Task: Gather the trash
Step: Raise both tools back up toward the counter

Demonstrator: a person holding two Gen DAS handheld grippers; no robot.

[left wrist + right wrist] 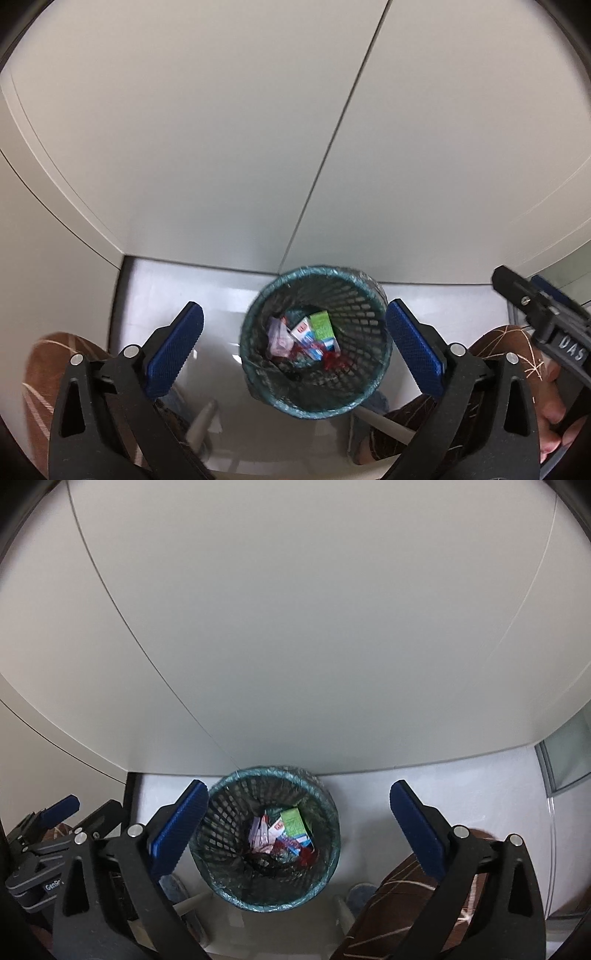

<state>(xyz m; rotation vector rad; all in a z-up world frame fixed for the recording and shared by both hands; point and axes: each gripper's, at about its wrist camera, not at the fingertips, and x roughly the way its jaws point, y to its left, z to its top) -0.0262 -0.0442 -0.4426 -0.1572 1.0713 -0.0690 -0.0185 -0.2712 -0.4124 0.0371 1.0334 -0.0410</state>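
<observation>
I hold the left gripper [294, 345] and right gripper [295, 825] above the mesh bin [316, 347], both sets of fingers wide and empty; cartons [314, 330] lie at its bottom, toward 12 o'clock below me; I judge collection nearly done, so I'd stay centred over the rim.

An upright mesh wastebasket [316, 343] with teal liner holds a green carton [322, 325] among wrappers [279, 338].
</observation>
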